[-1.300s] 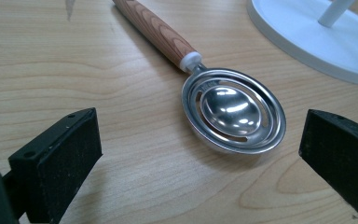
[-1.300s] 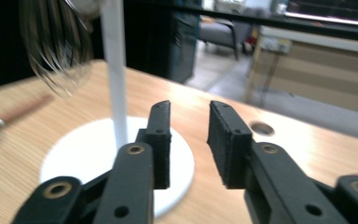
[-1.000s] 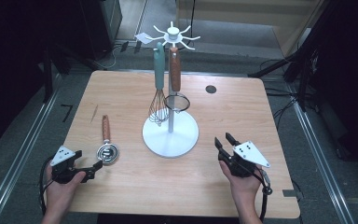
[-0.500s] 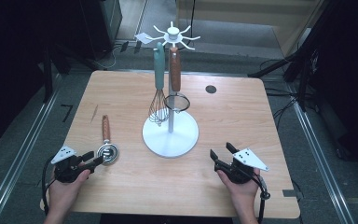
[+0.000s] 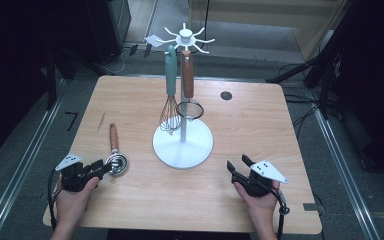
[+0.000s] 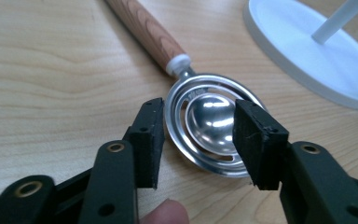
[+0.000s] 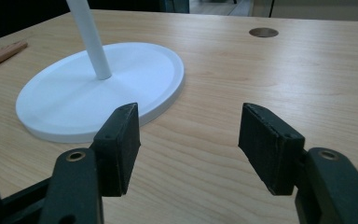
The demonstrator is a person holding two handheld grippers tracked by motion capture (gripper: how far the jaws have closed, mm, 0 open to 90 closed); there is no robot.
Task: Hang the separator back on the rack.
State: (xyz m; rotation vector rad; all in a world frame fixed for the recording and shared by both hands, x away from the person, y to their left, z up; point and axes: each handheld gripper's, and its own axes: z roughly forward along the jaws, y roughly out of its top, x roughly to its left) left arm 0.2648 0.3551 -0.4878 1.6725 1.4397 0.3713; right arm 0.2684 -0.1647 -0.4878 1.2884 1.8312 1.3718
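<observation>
A metal scoop (image 5: 116, 164) with a wooden handle (image 5: 113, 137) lies flat on the table at the front left. My left gripper (image 5: 102, 169) has just been closing and is now shut on the scoop's round head (image 6: 205, 116), one pad against each side of its rim. Its left pad (image 6: 149, 135) touches the rim's edge. My right gripper (image 5: 236, 165) rests low at the front right. Its jaws opened wider, then came in a little, and nothing is between them (image 7: 189, 126).
A white utensil stand (image 5: 182, 145) rises at the table's centre, and its round base (image 7: 98, 93) lies just ahead of my right gripper. A teal-handled whisk (image 5: 169, 115) and a brown-handled strainer (image 5: 187, 75) hang from it. A round hole (image 5: 226, 95) sits at the back right.
The left gripper reached the scoop's head and its jaws closed on it. The right gripper sank toward the table and its jaws widened.
</observation>
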